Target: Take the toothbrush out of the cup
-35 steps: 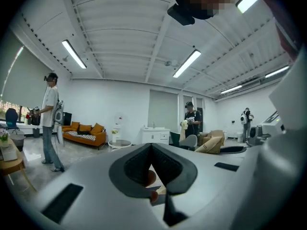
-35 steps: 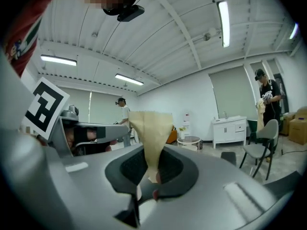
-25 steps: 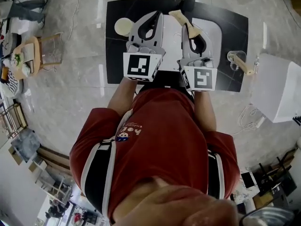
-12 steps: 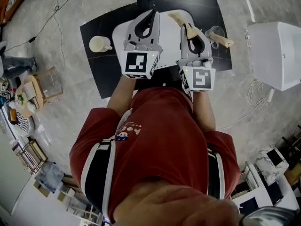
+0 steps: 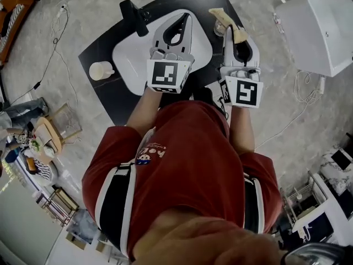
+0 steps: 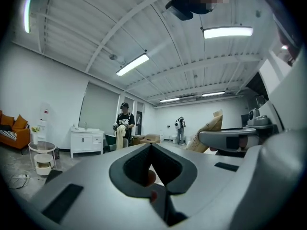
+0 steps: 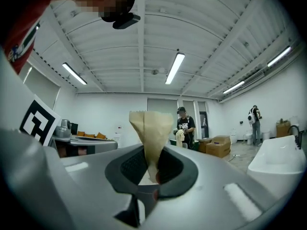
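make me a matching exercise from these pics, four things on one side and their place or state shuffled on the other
Things
1. left gripper
2. right gripper
3. cream cup
4. white cabinet

Place or state
A. off the table, at the head view's upper right
B. shut on the toothbrush
C. shut, nothing between its jaws
D. on the dark table, left of the white tray

Pairs: 1-C, 2-B, 3-D, 4-A
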A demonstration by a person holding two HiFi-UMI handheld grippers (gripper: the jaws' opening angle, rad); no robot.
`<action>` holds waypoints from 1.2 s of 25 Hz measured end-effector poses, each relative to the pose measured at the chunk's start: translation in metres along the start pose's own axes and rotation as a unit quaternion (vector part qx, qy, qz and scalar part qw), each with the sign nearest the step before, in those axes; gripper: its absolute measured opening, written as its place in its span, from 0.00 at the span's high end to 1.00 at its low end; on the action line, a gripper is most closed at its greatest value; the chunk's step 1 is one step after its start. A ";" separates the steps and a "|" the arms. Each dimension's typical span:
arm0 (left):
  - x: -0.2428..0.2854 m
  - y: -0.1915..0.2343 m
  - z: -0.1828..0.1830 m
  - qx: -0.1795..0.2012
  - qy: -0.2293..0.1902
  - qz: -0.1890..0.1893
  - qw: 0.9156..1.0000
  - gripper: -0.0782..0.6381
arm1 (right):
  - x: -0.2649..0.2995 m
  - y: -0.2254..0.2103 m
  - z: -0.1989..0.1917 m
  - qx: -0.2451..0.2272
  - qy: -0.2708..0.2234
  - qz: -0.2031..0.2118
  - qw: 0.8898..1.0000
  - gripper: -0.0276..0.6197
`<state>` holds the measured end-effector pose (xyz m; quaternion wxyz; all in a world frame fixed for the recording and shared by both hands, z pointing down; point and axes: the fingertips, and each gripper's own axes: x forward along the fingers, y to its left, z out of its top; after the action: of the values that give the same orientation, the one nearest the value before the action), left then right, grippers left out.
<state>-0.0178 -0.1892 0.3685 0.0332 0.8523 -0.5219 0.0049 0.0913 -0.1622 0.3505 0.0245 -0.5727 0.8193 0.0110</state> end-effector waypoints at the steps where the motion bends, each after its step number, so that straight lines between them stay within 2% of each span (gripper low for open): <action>1: 0.004 -0.008 0.000 0.001 0.001 -0.007 1.000 0.88 | -0.004 -0.009 0.001 -0.002 -0.001 -0.009 1.000 0.89; 7: 0.026 -0.047 -0.007 0.005 0.007 -0.045 0.999 0.88 | -0.026 -0.055 0.000 -0.003 -0.003 -0.055 0.998 0.89; 11: 0.039 -0.072 -0.019 0.026 0.027 -0.070 0.997 0.87 | -0.036 -0.080 -0.002 0.001 0.000 -0.077 0.997 0.89; 18: 0.042 -0.108 -0.049 0.060 0.054 -0.127 0.989 0.69 | -0.044 -0.110 -0.016 0.020 0.008 -0.099 0.995 0.89; 25: 0.044 -0.132 -0.089 0.074 0.094 -0.174 0.977 0.54 | -0.048 -0.127 -0.037 0.040 0.021 -0.106 0.993 0.89; 30: 0.055 -0.136 -0.115 0.083 0.115 -0.169 0.975 0.50 | -0.048 -0.137 -0.052 0.054 0.031 -0.108 0.992 0.89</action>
<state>0.1309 -0.1691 0.4786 0.0225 0.9217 -0.3608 0.1410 0.2354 -0.1666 0.4067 0.0307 -0.6558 0.7524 -0.0539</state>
